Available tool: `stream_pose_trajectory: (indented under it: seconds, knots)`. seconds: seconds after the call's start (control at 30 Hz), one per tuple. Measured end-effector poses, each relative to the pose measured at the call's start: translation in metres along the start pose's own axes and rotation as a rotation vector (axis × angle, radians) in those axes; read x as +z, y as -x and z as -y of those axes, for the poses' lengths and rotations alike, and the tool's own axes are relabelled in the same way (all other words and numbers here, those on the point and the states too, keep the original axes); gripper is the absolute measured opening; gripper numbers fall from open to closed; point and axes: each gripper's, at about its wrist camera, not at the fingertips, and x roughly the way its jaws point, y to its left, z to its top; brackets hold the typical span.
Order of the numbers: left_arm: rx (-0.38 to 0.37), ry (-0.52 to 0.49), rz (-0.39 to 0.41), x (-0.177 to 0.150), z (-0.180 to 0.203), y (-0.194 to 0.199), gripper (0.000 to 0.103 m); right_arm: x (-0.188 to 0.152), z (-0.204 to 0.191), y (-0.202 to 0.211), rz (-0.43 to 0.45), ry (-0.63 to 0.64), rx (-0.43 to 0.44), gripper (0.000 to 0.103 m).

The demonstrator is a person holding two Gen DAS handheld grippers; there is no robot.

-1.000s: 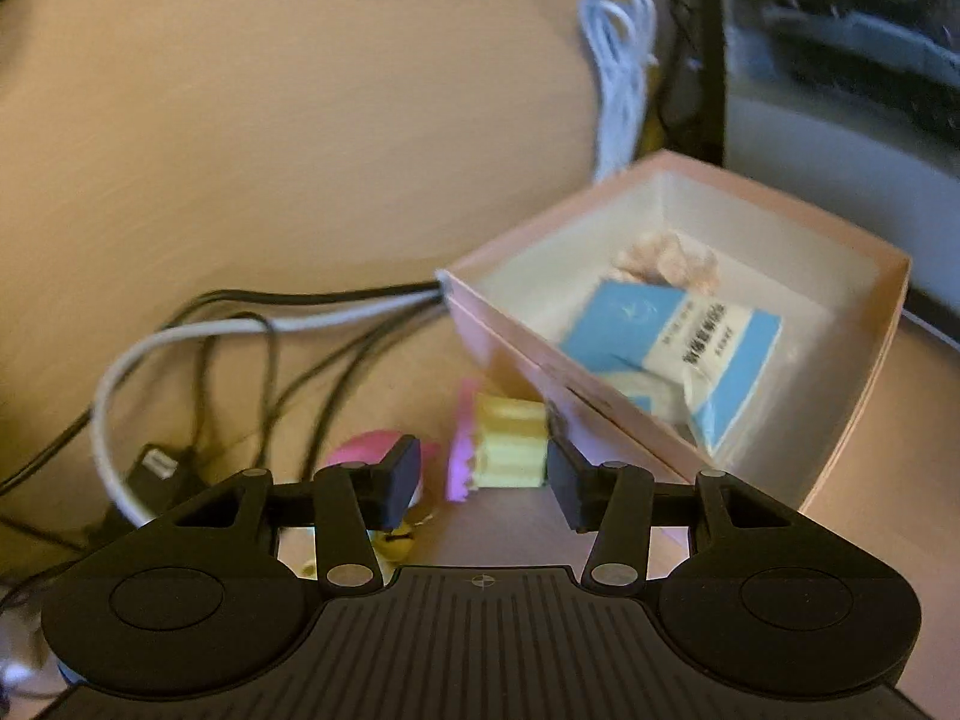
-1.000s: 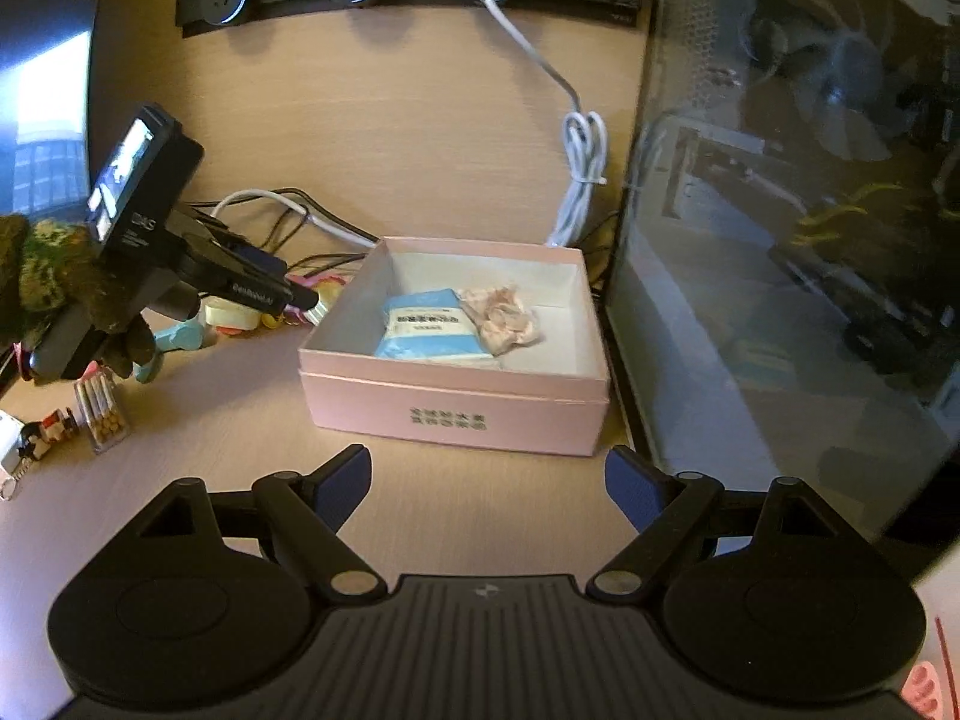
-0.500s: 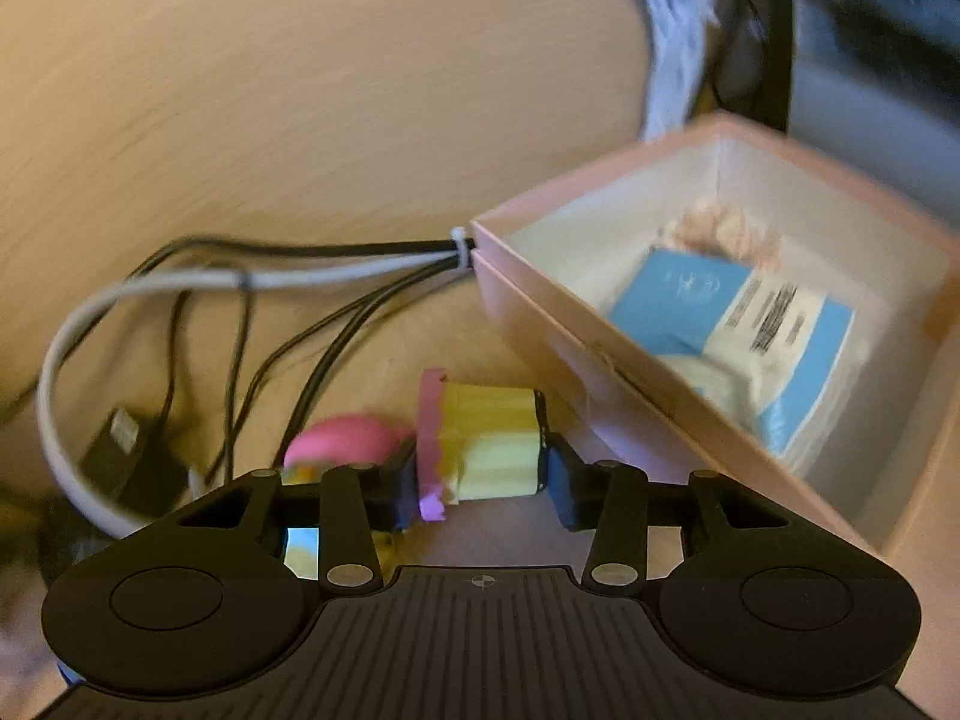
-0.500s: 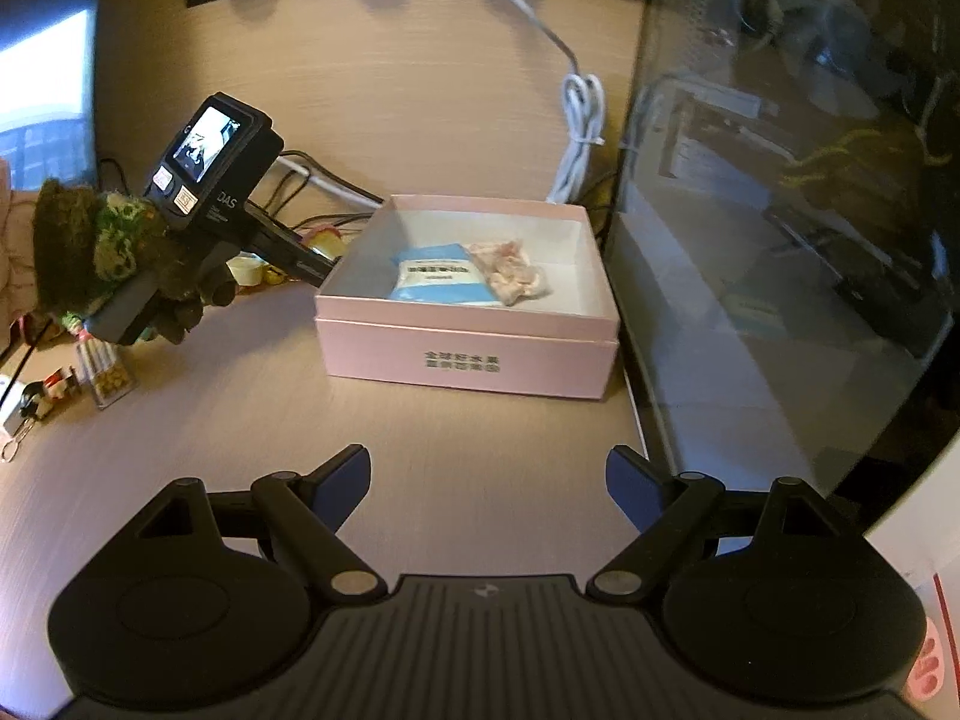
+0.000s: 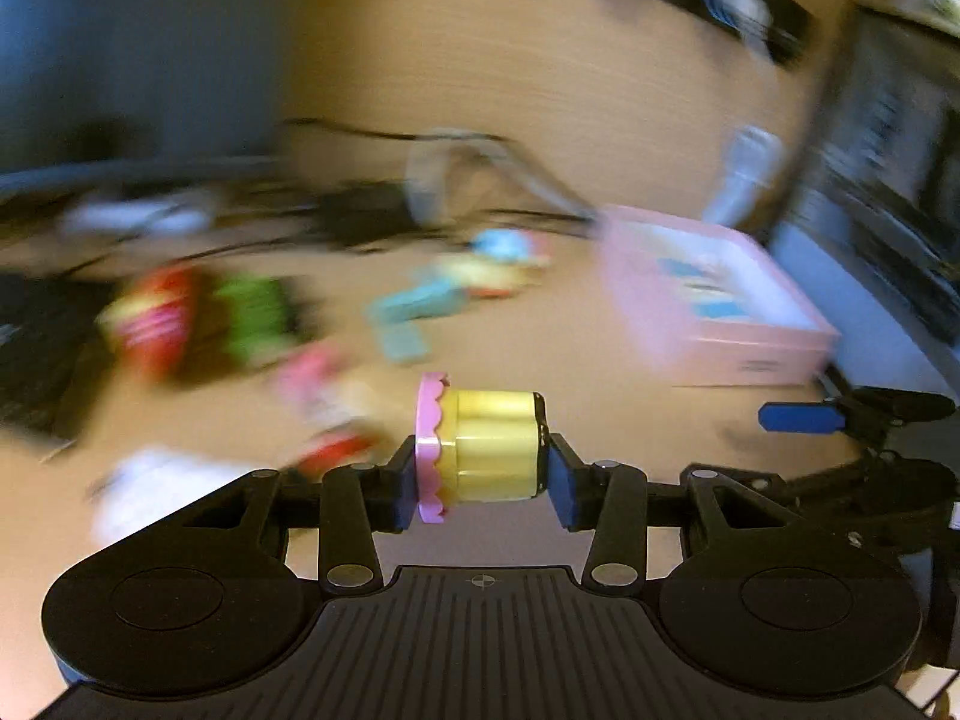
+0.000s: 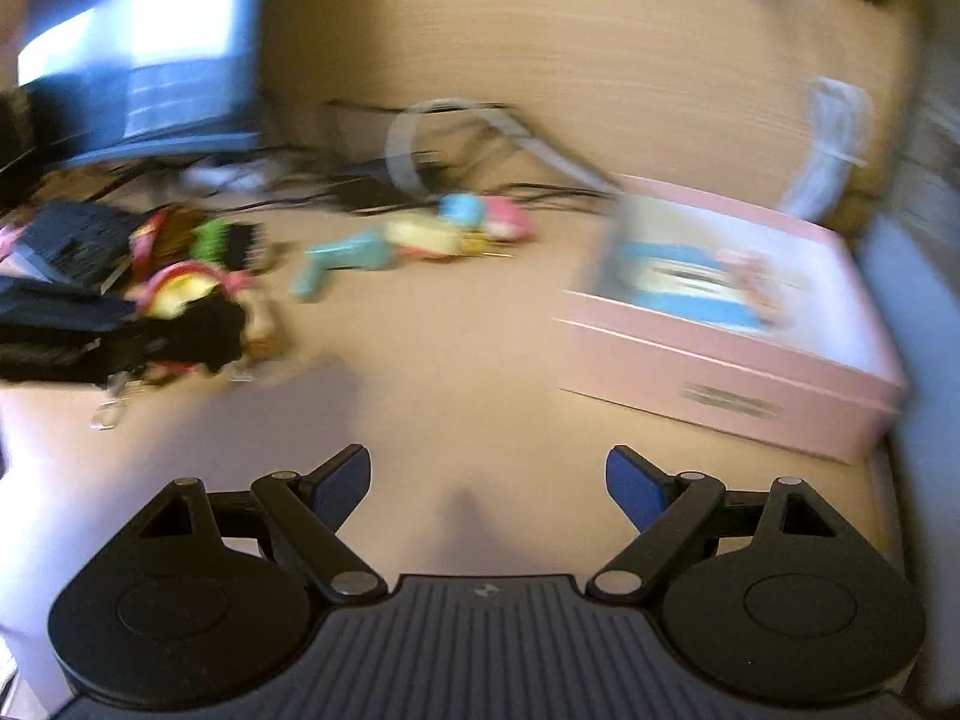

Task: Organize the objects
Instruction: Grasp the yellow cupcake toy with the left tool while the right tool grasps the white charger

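My left gripper is shut on a yellow toy cupcake with a pink scalloped rim and holds it above the desk, well back from the pink box. The open pink box holds a blue packet and a pale crumpled item. My right gripper is open and empty above the desk in front of the box; one of its blue fingertips shows in the left wrist view. The left gripper appears blurred at the left of the right wrist view.
Blurred small toys lie on the desk left of the box, with red and green items further left. Cables run along the back. A monitor stands back left and a dark case right of the box.
My left gripper closed on the cupcake, lifted it and pulled back and away from the box. The right gripper swung left and lower. Both views are now motion-blurred.
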Motion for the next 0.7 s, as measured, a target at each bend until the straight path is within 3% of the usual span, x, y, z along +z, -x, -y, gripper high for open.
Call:
stream_pose_trajectory:
  seconds: [0.17,0.33,0.5,0.63,0.7]
  knots:
    - [0.202,0.099,0.055,-0.014,-0.075,0.062,0.047,0.024,-0.087,-0.028,0.039,0.152,0.167,0.086]
    - [0.282,0.170,0.091,-0.023,-0.133,0.104,0.047,0.048,-0.190,-0.058,0.070,0.340,0.281,0.084]
    - [0.228,0.168,0.073,-0.028,-0.155,0.105,0.047,0.061,-0.250,-0.103,0.011,0.451,0.273,0.082]
    - [0.131,0.132,0.051,-0.024,-0.160,0.091,0.047,0.064,-0.246,-0.105,-0.089,0.377,0.308,0.055]
    - [0.081,0.114,0.044,-0.022,-0.156,0.085,0.047,0.061,-0.240,-0.093,-0.115,0.342,0.290,0.048]
